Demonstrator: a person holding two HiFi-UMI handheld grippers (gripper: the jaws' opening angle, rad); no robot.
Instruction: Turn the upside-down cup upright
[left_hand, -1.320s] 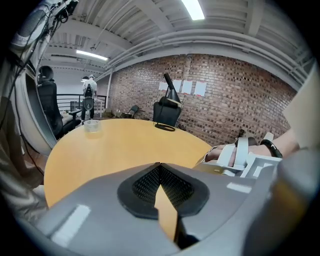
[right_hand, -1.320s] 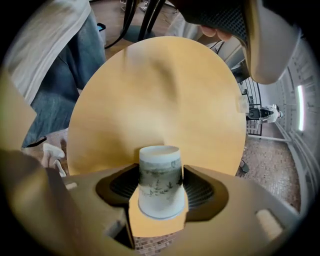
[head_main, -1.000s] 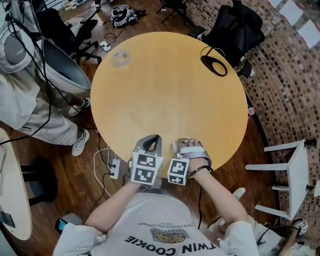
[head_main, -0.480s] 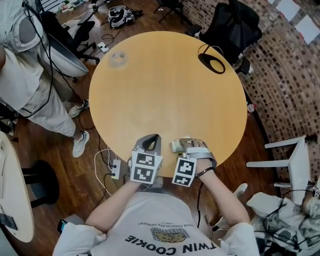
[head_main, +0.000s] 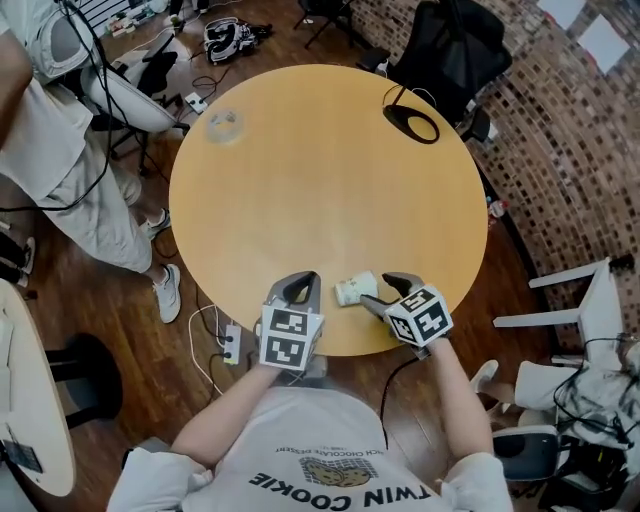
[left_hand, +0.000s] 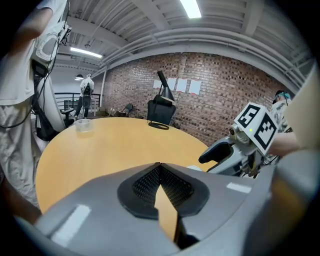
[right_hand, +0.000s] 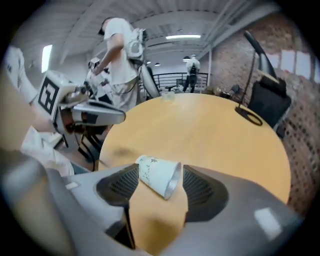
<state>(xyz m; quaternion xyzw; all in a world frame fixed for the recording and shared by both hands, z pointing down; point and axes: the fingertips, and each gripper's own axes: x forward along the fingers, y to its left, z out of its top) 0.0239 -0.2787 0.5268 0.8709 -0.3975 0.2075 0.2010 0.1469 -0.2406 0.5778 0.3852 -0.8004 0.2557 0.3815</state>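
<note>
A white paper cup (head_main: 354, 290) is near the table's front edge, tipped on its side. In the right gripper view the cup (right_hand: 157, 176) sits between the two jaws, base to the left and rim to the right. My right gripper (head_main: 377, 289) is shut on it, rolled so that its marker cube faces right. My left gripper (head_main: 300, 284) rests beside it on the left with its jaws shut on nothing. In the left gripper view the right gripper (left_hand: 216, 156) shows at the right, and the left gripper's pads meet at their tips.
On the round yellow table (head_main: 320, 190) a small clear container (head_main: 222, 125) stands at the far left and a black loop (head_main: 411, 123) lies at the far right. A person (head_main: 50, 150) stands left of the table. A black chair (head_main: 450, 50) and a white chair (head_main: 590, 325) are nearby.
My right gripper has rolled to the right and its cube has shifted right, which brings the cup into sight on its side. The left gripper has stayed put. The person at the left has moved.
</note>
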